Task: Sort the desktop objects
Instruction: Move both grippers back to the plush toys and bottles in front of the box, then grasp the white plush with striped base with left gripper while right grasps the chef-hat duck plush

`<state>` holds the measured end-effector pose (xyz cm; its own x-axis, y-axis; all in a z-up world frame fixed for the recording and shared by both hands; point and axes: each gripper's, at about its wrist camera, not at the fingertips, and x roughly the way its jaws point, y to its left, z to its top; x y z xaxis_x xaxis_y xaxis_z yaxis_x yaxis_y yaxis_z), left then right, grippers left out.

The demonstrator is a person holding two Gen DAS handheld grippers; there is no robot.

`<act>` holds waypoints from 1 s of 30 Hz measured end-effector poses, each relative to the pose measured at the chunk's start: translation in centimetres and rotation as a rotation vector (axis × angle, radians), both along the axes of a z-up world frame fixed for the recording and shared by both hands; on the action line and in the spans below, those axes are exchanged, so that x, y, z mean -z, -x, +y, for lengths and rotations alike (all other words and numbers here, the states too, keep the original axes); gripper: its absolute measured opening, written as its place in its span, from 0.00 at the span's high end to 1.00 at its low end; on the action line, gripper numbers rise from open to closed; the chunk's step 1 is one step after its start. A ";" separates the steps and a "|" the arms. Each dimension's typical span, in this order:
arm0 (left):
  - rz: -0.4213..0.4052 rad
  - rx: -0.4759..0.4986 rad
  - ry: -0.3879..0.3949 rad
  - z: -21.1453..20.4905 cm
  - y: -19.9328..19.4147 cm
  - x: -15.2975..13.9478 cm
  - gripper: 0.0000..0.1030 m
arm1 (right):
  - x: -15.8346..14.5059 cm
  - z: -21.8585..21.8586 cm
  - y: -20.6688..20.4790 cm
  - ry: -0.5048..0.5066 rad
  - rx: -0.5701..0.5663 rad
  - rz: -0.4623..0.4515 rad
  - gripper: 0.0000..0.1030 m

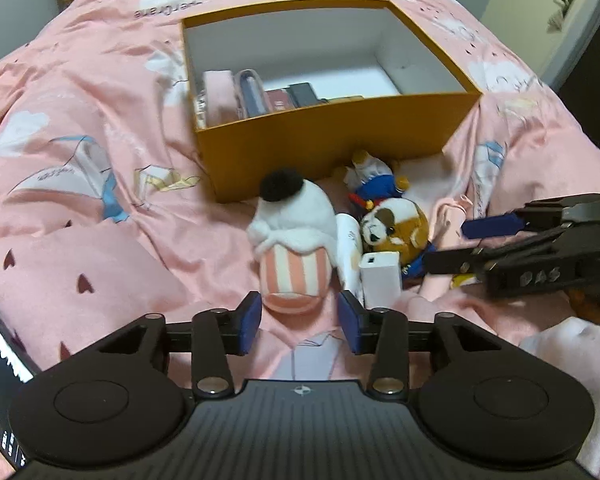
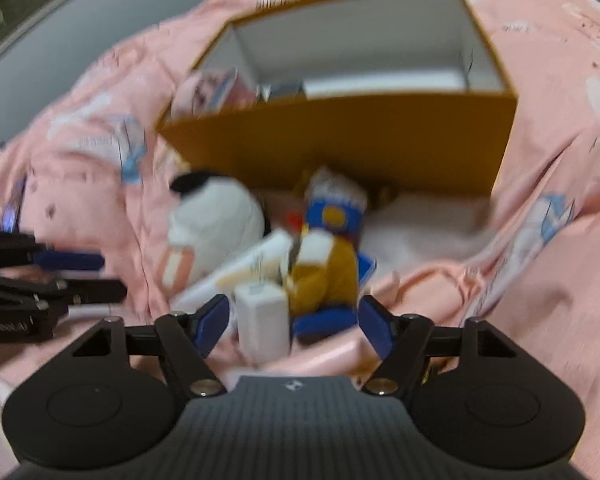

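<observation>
Left wrist view: the left gripper (image 1: 300, 320) has its jaws open around the toe of one pink-and-white striped plush slipper with a black pom-pom (image 1: 292, 240) on the pink printed bed quilt (image 1: 80, 160). To grip well, push deeper before closing. One open orange cardboard box (image 1: 320, 136) sits behind, partly filled.

Right wrist view, blurred: the right gripper (image 2: 292, 320) has its jaws open, straddling one white rectangular charger block (image 2: 262, 316) and one brown plush toy in blue (image 2: 324, 280). Centre on one item only.

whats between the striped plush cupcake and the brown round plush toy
In the left wrist view, a white tube and a white box-shaped charger lie between the striped plush cupcake and the brown round plush toy.
</observation>
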<state>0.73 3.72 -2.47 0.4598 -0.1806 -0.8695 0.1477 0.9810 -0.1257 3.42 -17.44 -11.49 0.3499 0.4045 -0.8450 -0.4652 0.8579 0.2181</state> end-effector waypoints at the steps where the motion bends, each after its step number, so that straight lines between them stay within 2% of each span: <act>1: -0.002 0.010 0.000 -0.3 0.0 0.0 0.53 | 0.3 0.1 0.1 0.014 -0.009 0.011 0.38; 3: -0.009 0.030 0.011 -0.7 0.0 0.0 0.53 | 0.7 0.3 0.2 0.018 -0.028 0.035 0.44; 6: 0.014 0.064 0.045 -1.2 -0.4 0.5 0.54 | 0.7 0.2 0.0 0.008 -0.034 0.044 0.44; 8: 0.039 0.073 0.071 -1.3 -0.9 1.0 0.59 | 0.7 0.0 -0.2 0.002 -0.031 0.056 0.44; 10: 0.069 0.074 0.099 -1.5 -1.5 1.6 0.59 | 0.6 -0.5 -0.4 -0.001 -0.021 0.080 0.44; 16: 0.147 0.084 0.108 -2.5 -2.6 3.3 0.63 | 1.2 -2.0 -0.2 -0.004 0.003 0.186 0.45; 19: 0.182 0.070 0.131 -2.4 -3.1 4.1 0.70 | 1.5 -2.6 -0.2 -0.015 0.031 0.212 0.45; 21: 0.204 0.059 0.131 -2.4 -3.4 4.5 0.82 | 1.5 -2.8 -0.3 -0.017 0.041 0.212 0.46; 25: 0.198 0.042 0.118 -2.4 -3.2 4.4 0.93 | 1.3 -2.6 -0.5 -0.008 0.040 0.207 0.45; 30: 0.112 0.006 0.127 -2.1 -2.1 2.7 0.99 | 1.0 -2.4 -0.7 -0.017 0.025 0.187 0.46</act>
